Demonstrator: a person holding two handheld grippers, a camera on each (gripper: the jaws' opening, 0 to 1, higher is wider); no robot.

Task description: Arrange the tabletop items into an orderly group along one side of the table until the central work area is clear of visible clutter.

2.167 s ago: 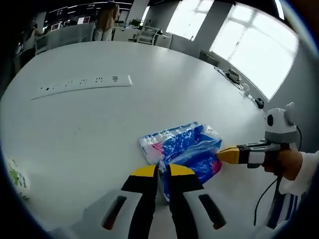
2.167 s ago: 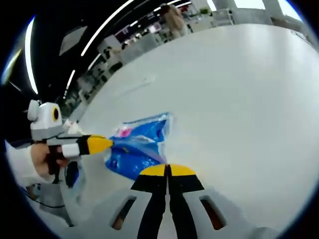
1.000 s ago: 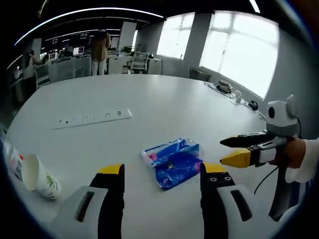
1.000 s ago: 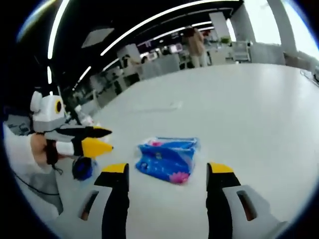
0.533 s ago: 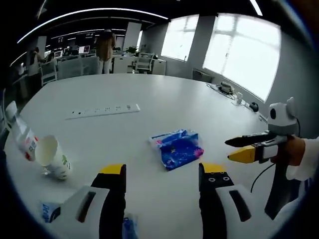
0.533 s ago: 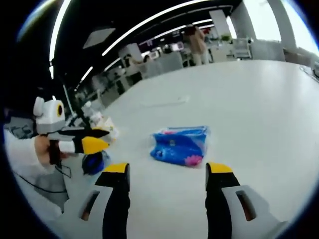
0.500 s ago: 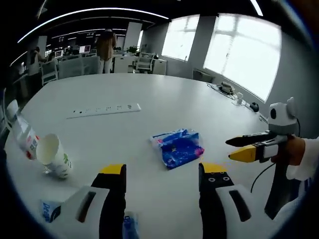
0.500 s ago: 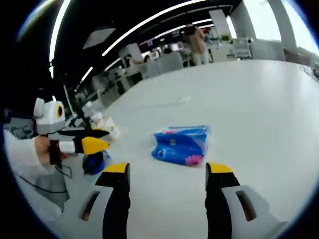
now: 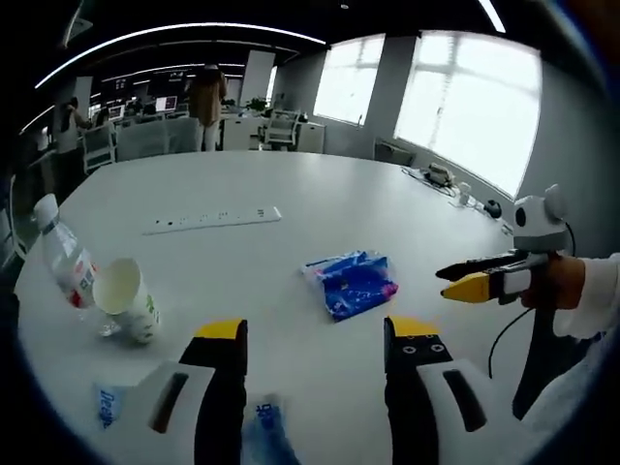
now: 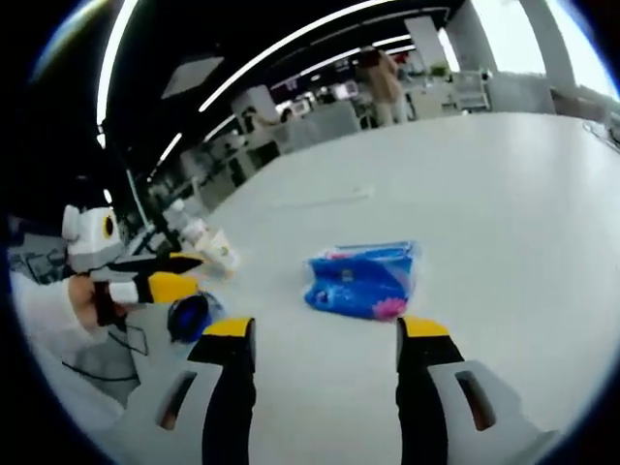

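In the left gripper view, a plastic bottle (image 9: pixel 66 263) and a paper cup (image 9: pixel 126 300) lie at the left of the white surface (image 9: pixel 291 194), touching. The left hand-held gripper (image 9: pixel 315 334) is spread and empty. The blue packet (image 9: pixel 351 283) lies mid-surface, beyond its jaws. Right of it, the right hand-held gripper (image 9: pixel 455 281) is also spread, holding nothing.

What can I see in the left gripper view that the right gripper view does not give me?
Left gripper view: a plastic bottle lying beside a tipped paper cup, a white power strip, and the right gripper, open.

Right gripper view: the left gripper, open, and a dark blue round object below it.

Both: the blue plastic pack on the white table.
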